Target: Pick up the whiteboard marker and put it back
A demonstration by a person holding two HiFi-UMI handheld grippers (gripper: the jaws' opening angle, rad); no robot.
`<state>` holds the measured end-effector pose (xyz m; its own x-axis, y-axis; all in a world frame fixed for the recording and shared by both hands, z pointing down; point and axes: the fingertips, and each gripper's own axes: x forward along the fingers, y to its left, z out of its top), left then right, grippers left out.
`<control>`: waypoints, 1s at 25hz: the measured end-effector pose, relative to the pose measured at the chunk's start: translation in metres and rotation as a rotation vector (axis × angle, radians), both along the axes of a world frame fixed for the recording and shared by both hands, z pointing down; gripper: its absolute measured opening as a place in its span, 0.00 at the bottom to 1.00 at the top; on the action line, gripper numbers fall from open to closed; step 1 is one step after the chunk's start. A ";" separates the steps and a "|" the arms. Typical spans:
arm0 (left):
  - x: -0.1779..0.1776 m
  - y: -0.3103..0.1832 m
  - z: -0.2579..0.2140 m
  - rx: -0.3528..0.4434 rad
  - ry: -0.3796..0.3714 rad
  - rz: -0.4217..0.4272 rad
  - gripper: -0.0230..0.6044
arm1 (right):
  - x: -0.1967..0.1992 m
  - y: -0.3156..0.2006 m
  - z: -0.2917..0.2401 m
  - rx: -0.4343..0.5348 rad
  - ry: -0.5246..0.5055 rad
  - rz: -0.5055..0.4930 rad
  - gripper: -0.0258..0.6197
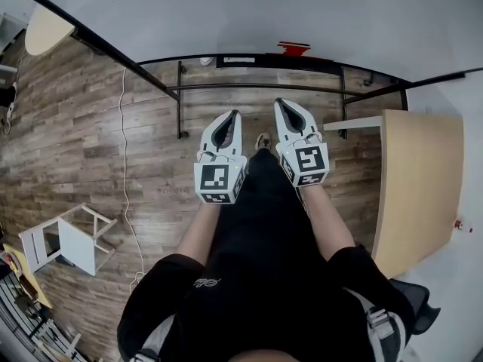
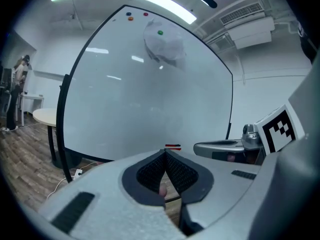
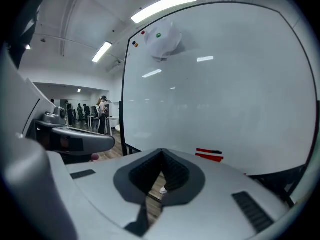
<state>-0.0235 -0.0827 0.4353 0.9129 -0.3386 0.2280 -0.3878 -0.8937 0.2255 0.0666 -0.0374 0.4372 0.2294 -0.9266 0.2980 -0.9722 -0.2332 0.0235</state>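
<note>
Hovering side by side mid-frame in head view: left gripper [image 1: 235,115], jaws pressed together, empty; right gripper [image 1: 278,102], likewise closed on nothing. Whiteboard marker [image 3: 209,152] resting low on whiteboard [image 3: 225,84], right of centre in right gripper view, clear of both.

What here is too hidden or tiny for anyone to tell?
- Red and black whiteboard markers: too small in both gripper views to tell what holds them on the white whiteboard.
- Whiteboard's lower edge: partly hidden by the grey right gripper in its own view.
- Distant people: too small in the right gripper view to tell what they do.
</note>
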 end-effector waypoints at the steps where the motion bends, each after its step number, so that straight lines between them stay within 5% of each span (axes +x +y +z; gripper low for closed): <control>1: 0.002 0.006 -0.003 0.002 0.004 0.006 0.04 | 0.000 0.005 -0.003 0.001 0.005 0.001 0.04; 9: 0.020 0.051 -0.021 0.035 0.012 0.001 0.04 | 0.015 0.046 -0.028 0.046 0.047 -0.025 0.04; 25: 0.120 0.191 -0.069 0.122 0.019 -0.105 0.04 | 0.115 0.190 -0.085 0.182 0.075 -0.091 0.04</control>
